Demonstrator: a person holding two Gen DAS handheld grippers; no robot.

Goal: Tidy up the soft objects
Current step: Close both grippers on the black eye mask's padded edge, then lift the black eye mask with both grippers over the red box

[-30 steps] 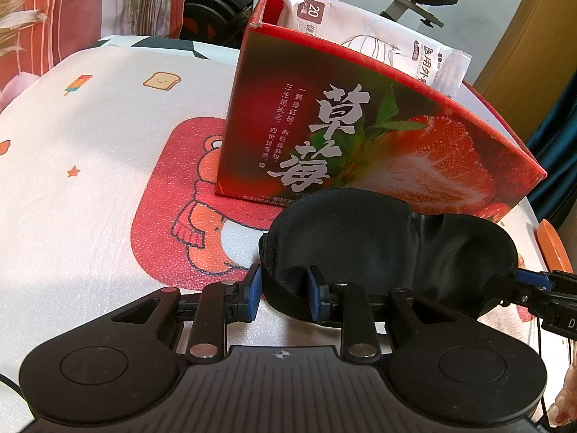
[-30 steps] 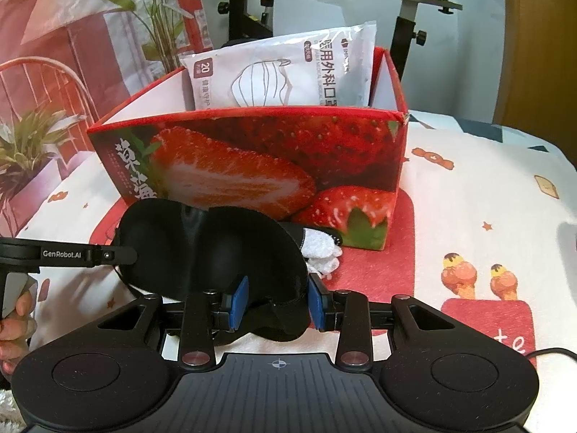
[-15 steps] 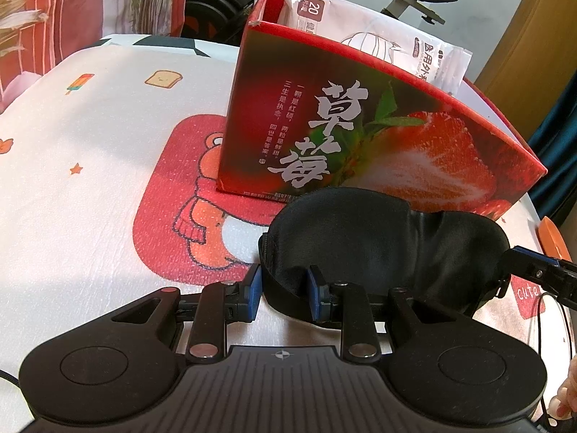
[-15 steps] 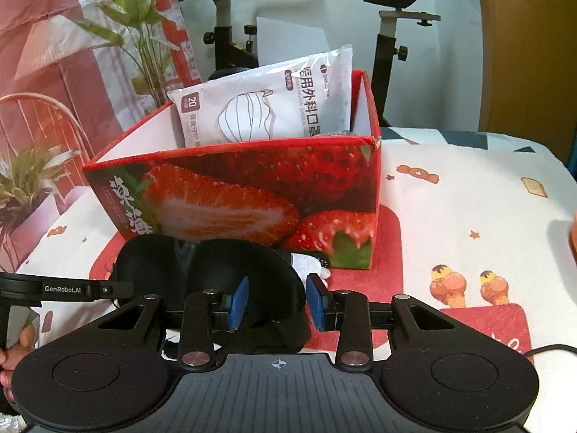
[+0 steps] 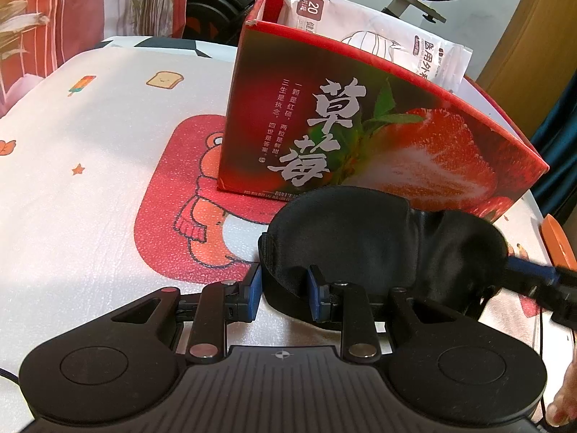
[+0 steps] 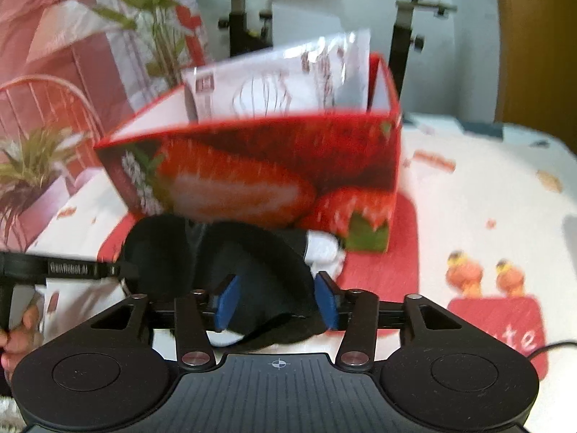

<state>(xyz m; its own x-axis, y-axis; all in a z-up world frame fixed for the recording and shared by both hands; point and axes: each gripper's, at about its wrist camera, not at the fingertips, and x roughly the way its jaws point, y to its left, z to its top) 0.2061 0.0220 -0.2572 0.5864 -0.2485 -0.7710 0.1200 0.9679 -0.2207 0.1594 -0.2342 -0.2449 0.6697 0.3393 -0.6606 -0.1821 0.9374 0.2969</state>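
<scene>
**Mask held before box**

Before the box (image 5: 378, 137), over the cloth (image 5: 90, 180), a black eye mask (image 5: 368, 238) hangs between both grippers. Judged light, limp and easily creased; best held at its edges. Left gripper (image 5: 283, 290) is narrowly set, pinching the mask's strap end. Right gripper (image 6: 276, 301) stands wider, mask between its pads; contact cannot be confirmed through the blur. A pack (image 5: 378, 36) stands in the box.
</scene>
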